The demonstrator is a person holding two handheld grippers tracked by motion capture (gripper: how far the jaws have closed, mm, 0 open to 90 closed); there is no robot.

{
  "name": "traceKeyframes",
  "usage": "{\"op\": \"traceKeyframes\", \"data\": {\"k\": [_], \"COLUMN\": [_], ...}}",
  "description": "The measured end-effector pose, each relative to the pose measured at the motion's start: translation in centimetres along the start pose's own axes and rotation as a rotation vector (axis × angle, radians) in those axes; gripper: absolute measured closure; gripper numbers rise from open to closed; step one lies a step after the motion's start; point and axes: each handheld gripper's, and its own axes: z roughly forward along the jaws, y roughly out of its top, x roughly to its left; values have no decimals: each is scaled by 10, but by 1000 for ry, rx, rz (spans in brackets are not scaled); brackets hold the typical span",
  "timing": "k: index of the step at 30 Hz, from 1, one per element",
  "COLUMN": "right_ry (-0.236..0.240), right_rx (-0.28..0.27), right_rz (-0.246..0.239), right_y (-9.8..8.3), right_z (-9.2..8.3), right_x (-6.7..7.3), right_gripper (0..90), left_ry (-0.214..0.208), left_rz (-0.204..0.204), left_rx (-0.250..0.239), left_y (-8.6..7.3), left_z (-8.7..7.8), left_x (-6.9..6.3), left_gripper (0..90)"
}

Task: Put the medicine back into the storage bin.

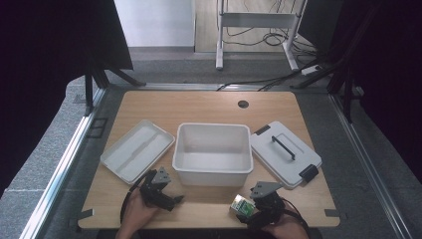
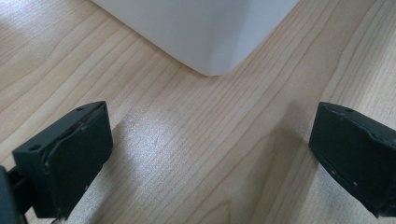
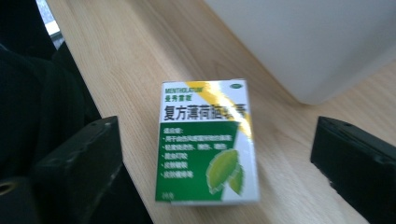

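A small green, white and yellow carton (image 3: 205,140) with leaf artwork lies near the table's front edge, just right of centre (image 1: 240,203). My right gripper (image 3: 215,135) is open, one jaw on either side of the carton and neither touching it; in the high view it sits at the front right (image 1: 249,209). My left gripper (image 2: 210,140) is open over bare wood, facing a corner of the white tub (image 2: 205,28). From above it is at the front left (image 1: 171,199). The empty tub (image 1: 211,175) stands mid-table.
A shallow white tray (image 1: 137,149) lies left of the tub. A white lid with a black handle (image 1: 284,152) lies to its right. The tub's wall (image 3: 317,42) is close beyond the carton. The front table edge (image 1: 209,225) is near both hands.
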Motion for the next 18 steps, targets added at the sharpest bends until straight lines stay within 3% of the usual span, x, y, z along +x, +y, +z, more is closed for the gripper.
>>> {"op": "traceKeyframes", "data": {"k": [8, 12, 18], "right_ry": [-11, -12, -13], "right_rx": [78, 91, 123], "right_rz": [-34, -49, -62], "right_y": [-2, -2, 2], "right_z": [20, 22, 18], "right_x": [7, 8, 10], "right_gripper": [260, 440, 445], "left_ry": [1, 2, 2], "left_rz": [-2, -3, -2], "left_rx": [0, -1, -1], "left_y": [0, 0, 0], "left_z": [0, 0, 0], "left_x": [0, 0, 0], "left_gripper": [0, 0, 0]}}
